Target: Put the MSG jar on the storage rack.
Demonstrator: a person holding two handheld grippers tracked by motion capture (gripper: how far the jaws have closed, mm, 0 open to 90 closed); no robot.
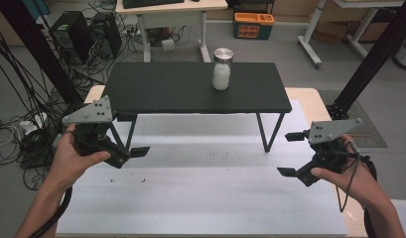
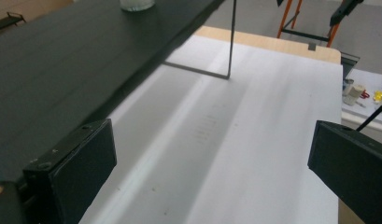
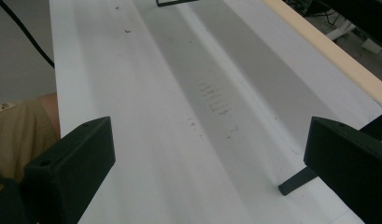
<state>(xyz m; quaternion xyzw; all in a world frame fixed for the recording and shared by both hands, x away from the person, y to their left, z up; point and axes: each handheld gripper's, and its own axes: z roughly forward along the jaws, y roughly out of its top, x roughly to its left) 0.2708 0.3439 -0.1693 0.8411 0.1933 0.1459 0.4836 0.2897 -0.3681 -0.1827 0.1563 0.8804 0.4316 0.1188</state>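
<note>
A glass jar (image 1: pixel 222 69) with a silver lid and white contents stands upright on a low black shelf (image 1: pixel 190 87). In the left gripper view the jar's base (image 2: pixel 137 4) shows at the top edge. My left gripper (image 1: pixel 131 136) is open at the shelf's front left corner, above the white table cover (image 1: pixel 200 193). Its jaws (image 2: pixel 212 172) stand wide apart with nothing between them. My right gripper (image 1: pixel 291 153) is open too, off the shelf's front right leg (image 1: pixel 264 134). Between its jaws (image 3: pixel 207 172) lies only bare white cover.
The shelf rests on thin metal legs (image 2: pixel 230 42), and one foot (image 3: pixel 296 182) lies close to my right jaw. A wooden table edge (image 3: pixel 328 51) borders the white cover. On the floor behind are computer towers (image 1: pixel 74 32), cables and an orange-topped toolbox (image 1: pixel 253 25).
</note>
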